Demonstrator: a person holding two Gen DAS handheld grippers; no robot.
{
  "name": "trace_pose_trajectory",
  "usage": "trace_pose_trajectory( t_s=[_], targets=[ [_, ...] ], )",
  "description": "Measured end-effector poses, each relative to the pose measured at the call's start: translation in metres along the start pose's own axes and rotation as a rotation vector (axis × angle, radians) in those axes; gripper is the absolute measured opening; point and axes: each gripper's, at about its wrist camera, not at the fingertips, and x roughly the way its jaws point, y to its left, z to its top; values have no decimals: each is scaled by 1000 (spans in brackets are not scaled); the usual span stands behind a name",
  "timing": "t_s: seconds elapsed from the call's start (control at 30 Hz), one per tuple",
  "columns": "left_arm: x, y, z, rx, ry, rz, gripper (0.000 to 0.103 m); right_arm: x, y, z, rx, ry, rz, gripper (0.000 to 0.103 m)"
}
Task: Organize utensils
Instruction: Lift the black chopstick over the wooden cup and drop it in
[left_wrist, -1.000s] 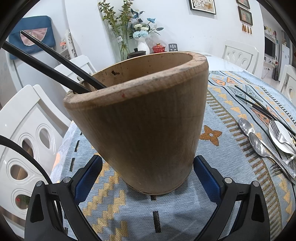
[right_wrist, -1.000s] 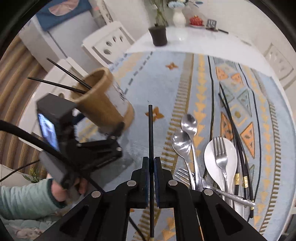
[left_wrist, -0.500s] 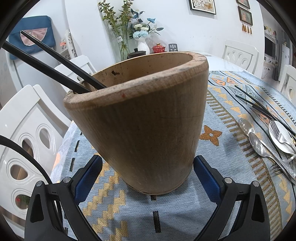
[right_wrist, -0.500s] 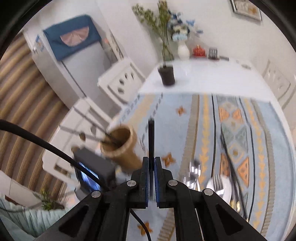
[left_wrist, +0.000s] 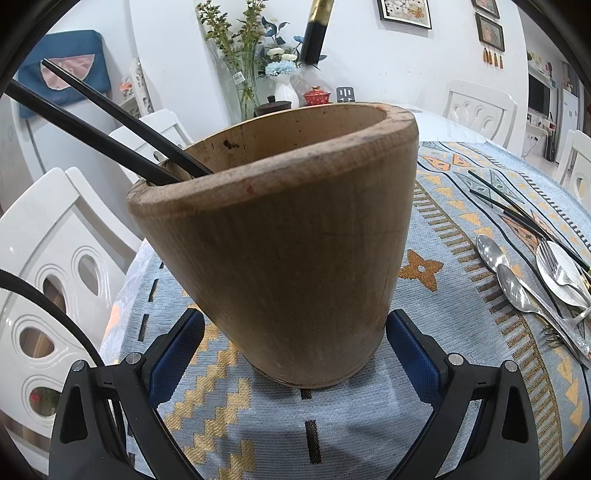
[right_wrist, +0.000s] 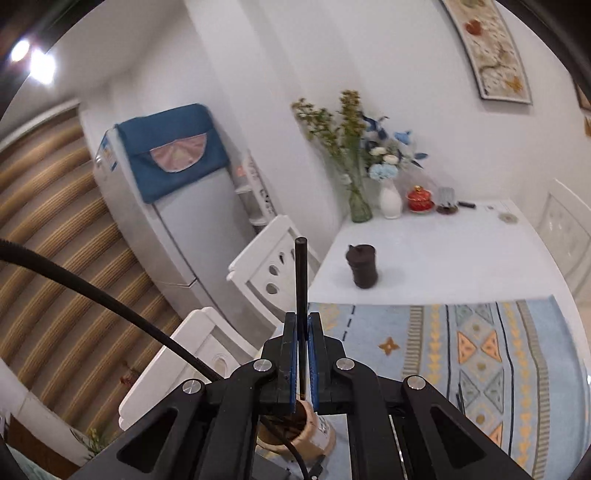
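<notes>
Your left gripper (left_wrist: 295, 347): its blue pads (left_wrist: 176, 349) stood on either side of the wooden holder's base, spread wide; whether they pressed the wood, you could not tell from this view
Wooden holder (left_wrist: 291, 236): it sat tilted on the patterned tablecloth (left_wrist: 454, 332), its mouth leaning to the right of the left wrist view, base between your left gripper's fingers
Chopsticks in holder (left_wrist: 110, 125): two black sticks leaned out over the left side of the rim
Your right gripper (right_wrist: 303, 354): its fingers were closed tight on a single black chopstick (right_wrist: 301, 273), which stood upright between the blue pads with its blunt end pointing up
Same chopstick from the left: a black stick with a gold band (left_wrist: 316, 27) hung in from the top edge, above and behind the holder's mouth
Holder seen from the right (right_wrist: 303, 432): it lay low in the right wrist view, directly under your closed fingers and partly hidden by them
Utensils on the cloth: two spoons (left_wrist: 506, 269) lay side by side to the right of the holder, well apart from it; a fork (left_wrist: 561, 266) rested on a white spoon-shaped piece just beyond them, and more black chopsticks (left_wrist: 509, 206) lay further back
Another fork: its tines (left_wrist: 552, 336) showed near the spoon handles
Background: white chairs (left_wrist: 55, 258) at the table's left edge, flower vases (right_wrist: 389, 199) and a dark lidded cup (right_wrist: 364, 267) on the bare white tabletop
</notes>
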Motion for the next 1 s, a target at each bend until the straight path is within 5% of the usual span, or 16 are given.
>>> trace_pose_trajectory(
  t_s=[0.67, 1.0],
  targets=[
    [0, 0, 0, 0, 0, 0, 99, 54, 35, -30, -138, 209, 40, 7],
    [1, 0, 0, 0, 2, 0, 99, 53, 30, -30, -108, 200, 96, 12]
  ],
)
